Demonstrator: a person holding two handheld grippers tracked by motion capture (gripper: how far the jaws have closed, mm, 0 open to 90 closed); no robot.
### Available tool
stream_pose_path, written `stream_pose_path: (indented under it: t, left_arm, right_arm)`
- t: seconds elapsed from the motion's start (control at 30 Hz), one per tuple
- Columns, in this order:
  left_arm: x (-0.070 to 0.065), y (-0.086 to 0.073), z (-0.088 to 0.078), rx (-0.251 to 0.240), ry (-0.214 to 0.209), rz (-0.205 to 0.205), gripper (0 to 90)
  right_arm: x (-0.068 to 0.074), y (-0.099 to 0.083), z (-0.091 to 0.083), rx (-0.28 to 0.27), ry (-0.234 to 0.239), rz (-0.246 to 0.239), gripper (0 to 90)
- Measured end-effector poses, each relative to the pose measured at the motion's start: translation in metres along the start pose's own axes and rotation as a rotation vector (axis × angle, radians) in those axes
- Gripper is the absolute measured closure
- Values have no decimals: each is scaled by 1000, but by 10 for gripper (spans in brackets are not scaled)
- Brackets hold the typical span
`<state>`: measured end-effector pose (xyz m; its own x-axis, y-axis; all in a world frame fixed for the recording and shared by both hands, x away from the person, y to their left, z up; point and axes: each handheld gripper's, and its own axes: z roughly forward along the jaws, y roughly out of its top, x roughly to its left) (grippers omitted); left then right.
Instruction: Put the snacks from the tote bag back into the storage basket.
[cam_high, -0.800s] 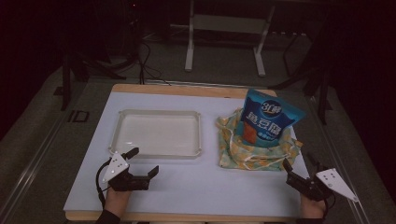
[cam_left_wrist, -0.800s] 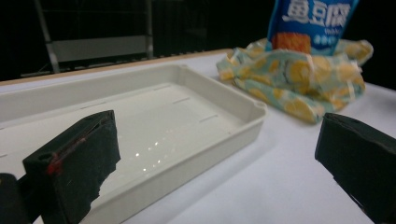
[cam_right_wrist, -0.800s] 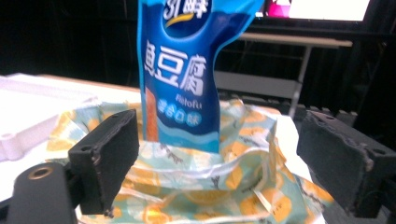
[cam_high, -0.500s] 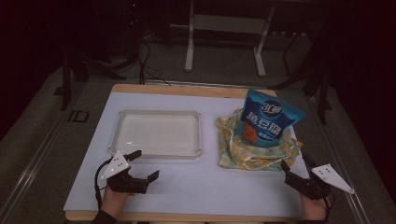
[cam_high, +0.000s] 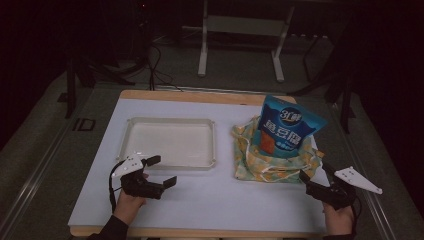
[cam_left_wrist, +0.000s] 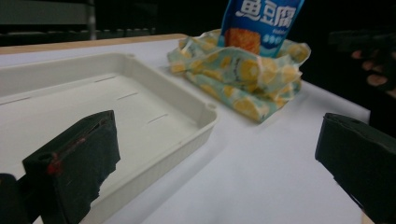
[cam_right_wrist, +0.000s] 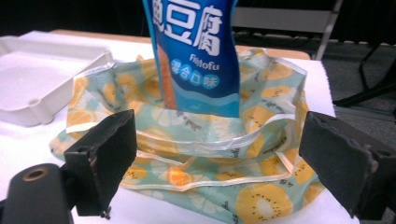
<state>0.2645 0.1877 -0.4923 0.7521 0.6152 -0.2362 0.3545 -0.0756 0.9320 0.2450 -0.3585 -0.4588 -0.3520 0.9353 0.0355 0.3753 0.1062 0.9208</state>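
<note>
A: Looking down from the high view, where does the blue snack pouch (cam_high: 290, 126) sit?

B: On the right half of the white table (cam_high: 210, 200), standing upright inside the fruit-print cloth bag (cam_high: 272, 160), its long axis vertical, top clear of the cloth. The empty white tray (cam_high: 170, 141) is to its left, apart from the bag.

A: Which gripper is nearer?

B: The right gripper (cam_high: 320, 181), I'd judge. It rests at the near right edge, just beside the bag's near right corner. In the right gripper view the pouch (cam_right_wrist: 196, 56) rises straight ahead, between the two black jaws and beyond them, with the bag's (cam_right_wrist: 201, 158) open rim in front.

A: Its jaws?

B: Spread wide, holding nothing.

A: And the left gripper (cam_high: 157, 172)?

B: Also spread and empty, by the tray's near edge. In the left gripper view the tray (cam_left_wrist: 140, 107) lies ahead and left, the bag (cam_left_wrist: 243, 79) far right, well apart from it.

A: So any move hinges on?

B: Probably a short forward reach by the right hand.
</note>
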Motion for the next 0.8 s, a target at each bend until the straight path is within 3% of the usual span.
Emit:
stream_pose_path:
  t: [0.17,0.3,0.53,0.8]
  left_arm:
    - [2,7,12,20,-21,9,2]
    - [2,14,24,43,-33,29,2]
    - [2,33,48,42,-93,30,2]
    - [-2,57,83,59,-158,64,2]
  right_arm:
    - [1,5,0,9,4,-23,114]
    - [-1,9,-2,4,7,-15,114]
    - [-1,18,-1,-14,7,-28,119]
    - [-1,31,1,-18,-5,-56,123]
